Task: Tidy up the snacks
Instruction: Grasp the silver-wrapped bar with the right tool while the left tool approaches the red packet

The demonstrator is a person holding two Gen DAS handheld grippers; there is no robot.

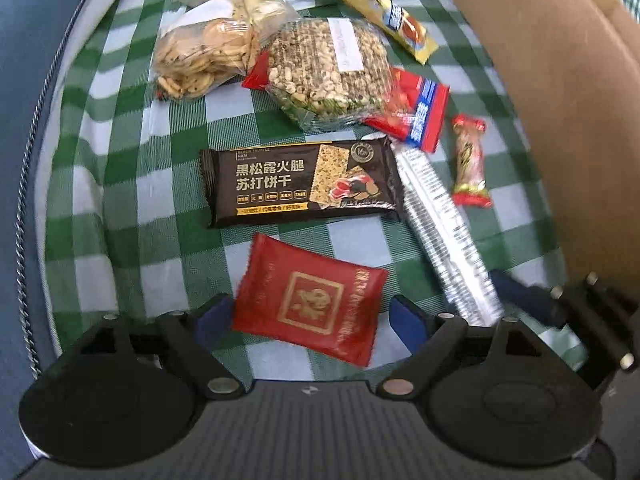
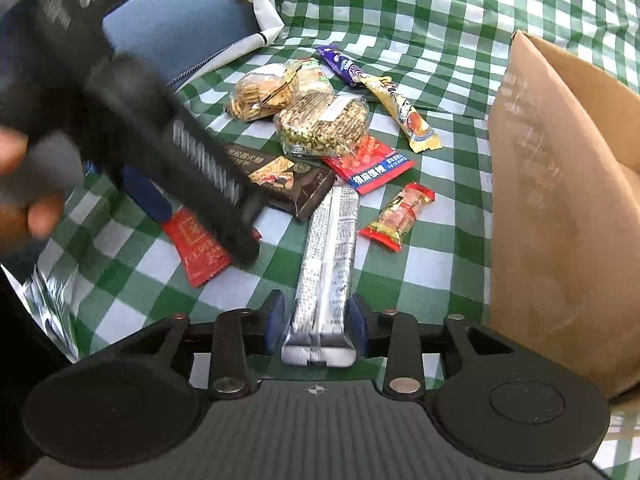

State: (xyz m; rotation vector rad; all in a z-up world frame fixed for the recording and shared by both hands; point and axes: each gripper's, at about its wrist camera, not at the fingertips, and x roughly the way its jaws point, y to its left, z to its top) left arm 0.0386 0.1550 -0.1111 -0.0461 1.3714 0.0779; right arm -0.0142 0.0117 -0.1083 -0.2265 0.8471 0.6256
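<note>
My left gripper is open, its blue pads either side of a red square snack packet lying on the green checked cloth. My right gripper is shut on the near end of a long silver snack bar, which also shows in the left wrist view. A black cracker packet lies just beyond the red packet. A small red candy lies right of the silver bar. The left gripper's body crosses the right wrist view above the red packet.
A brown paper bag stands open at the right, also in the left wrist view. Further back lie a grain bar pack, biscuit bags, a red-blue packet, a yellow bar and a purple bar.
</note>
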